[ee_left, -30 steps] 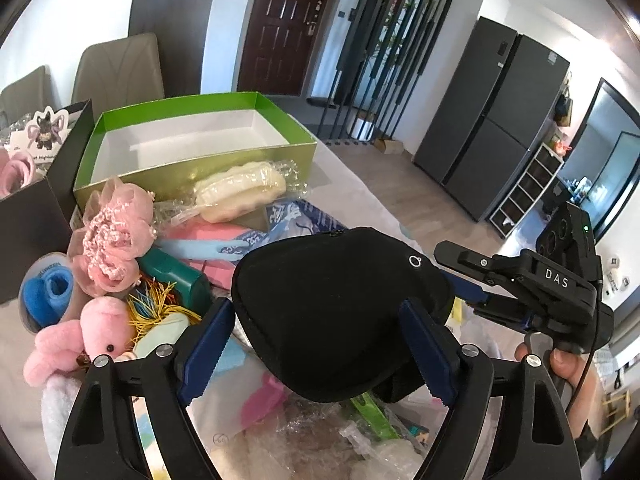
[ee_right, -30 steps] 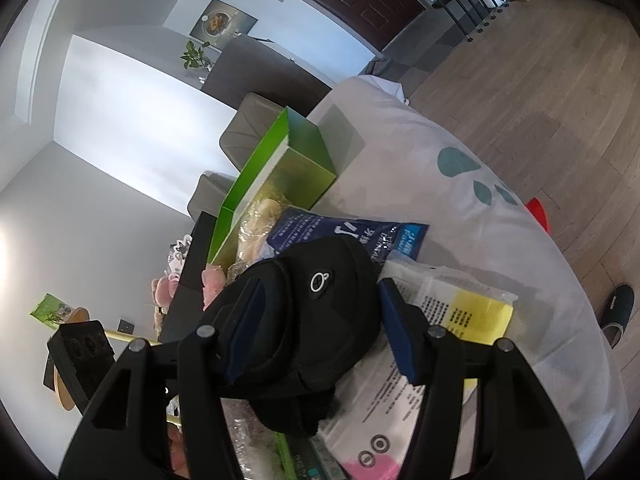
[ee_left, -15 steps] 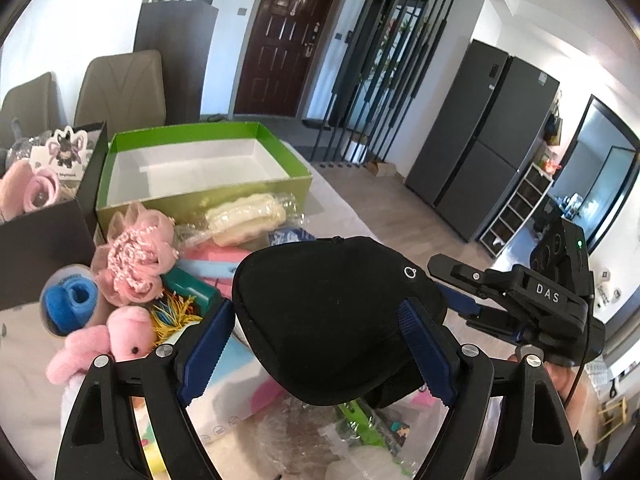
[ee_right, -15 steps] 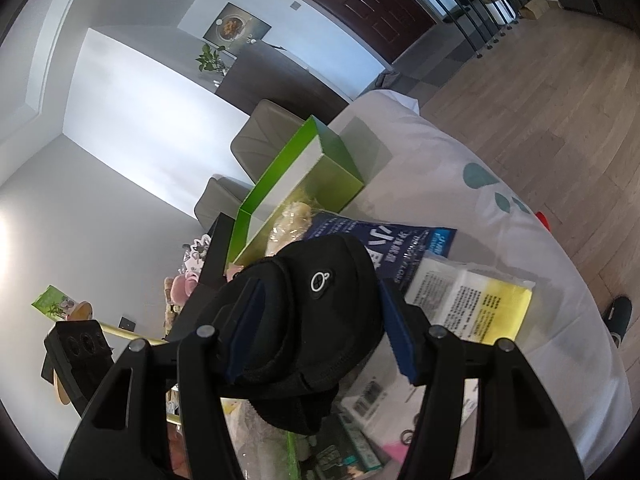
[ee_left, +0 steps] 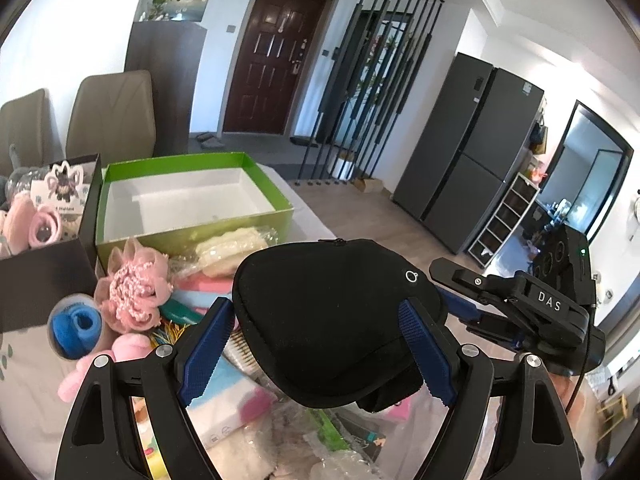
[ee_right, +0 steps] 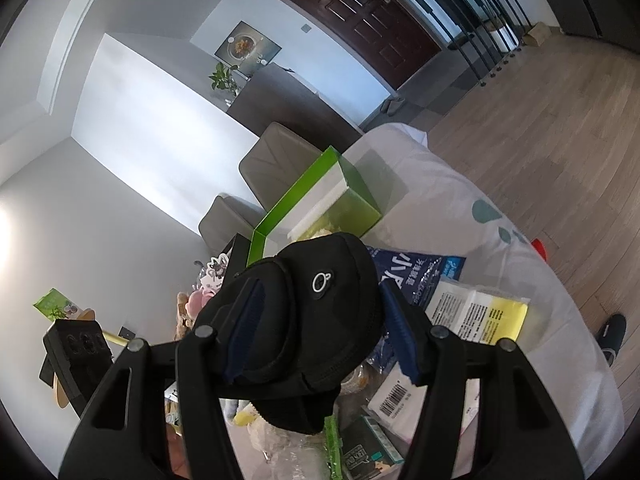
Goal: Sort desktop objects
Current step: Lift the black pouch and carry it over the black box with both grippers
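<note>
A black zip pouch [ee_left: 336, 320] with a small white ring logo is held in the air above the cluttered table. My left gripper [ee_left: 316, 344] is shut on it, its blue pads pressing both sides. My right gripper [ee_right: 320, 328] is shut on the same pouch [ee_right: 312, 312] from the other side, and its body shows in the left wrist view [ee_left: 532, 312]. An open green box [ee_left: 188, 200] with an empty white inside stands beyond the pouch.
A black box [ee_left: 44, 240] with pink toys stands at left. A pink fabric flower [ee_left: 132, 292], a blue roll [ee_left: 76, 328], a wrapped cream item [ee_left: 232, 244], a blue packet [ee_right: 416, 276] and a yellow-labelled pack [ee_right: 484, 312] lie on the white tablecloth [ee_right: 440, 200].
Both grippers have lifted the black pouch higher above the table. The clutter and the green box now sit lower and farther off in both views.
</note>
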Available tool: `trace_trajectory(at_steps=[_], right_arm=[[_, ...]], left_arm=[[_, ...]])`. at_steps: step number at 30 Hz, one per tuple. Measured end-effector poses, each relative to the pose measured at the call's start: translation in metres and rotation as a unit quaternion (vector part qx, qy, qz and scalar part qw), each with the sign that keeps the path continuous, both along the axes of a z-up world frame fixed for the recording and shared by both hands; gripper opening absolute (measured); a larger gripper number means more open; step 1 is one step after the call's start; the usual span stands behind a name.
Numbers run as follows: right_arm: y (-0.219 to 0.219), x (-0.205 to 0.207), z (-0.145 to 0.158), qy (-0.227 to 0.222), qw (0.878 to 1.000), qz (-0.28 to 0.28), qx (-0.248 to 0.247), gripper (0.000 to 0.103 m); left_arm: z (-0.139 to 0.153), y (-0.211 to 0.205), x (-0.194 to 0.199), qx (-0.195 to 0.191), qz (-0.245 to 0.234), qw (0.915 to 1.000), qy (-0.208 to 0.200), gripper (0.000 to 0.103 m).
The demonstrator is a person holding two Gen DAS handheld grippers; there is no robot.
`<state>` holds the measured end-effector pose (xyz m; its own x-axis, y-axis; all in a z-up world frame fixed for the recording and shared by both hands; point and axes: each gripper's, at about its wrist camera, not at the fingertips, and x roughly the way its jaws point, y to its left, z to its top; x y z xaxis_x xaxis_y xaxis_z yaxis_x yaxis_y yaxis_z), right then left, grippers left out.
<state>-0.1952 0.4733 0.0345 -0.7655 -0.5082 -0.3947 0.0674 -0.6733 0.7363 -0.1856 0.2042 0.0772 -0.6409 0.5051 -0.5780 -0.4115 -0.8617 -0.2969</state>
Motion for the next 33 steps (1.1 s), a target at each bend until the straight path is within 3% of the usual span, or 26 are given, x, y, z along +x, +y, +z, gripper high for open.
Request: trace_trajectory(at_steps=[18, 33], right_arm=[[-0.043, -0.011, 0.053, 0.039, 0.999, 0.022, 0.027, 0.062], [-0.130, -0.028, 0.102, 0.082, 0.993, 0.065, 0.054, 0.064]], left_arm=[[0.044, -0.054, -0.006, 0.022, 0.027, 0.9984, 0.045, 0.085], [0.082, -0.143, -0.005, 0.047, 0.069, 0.9925, 0.090, 0.085]])
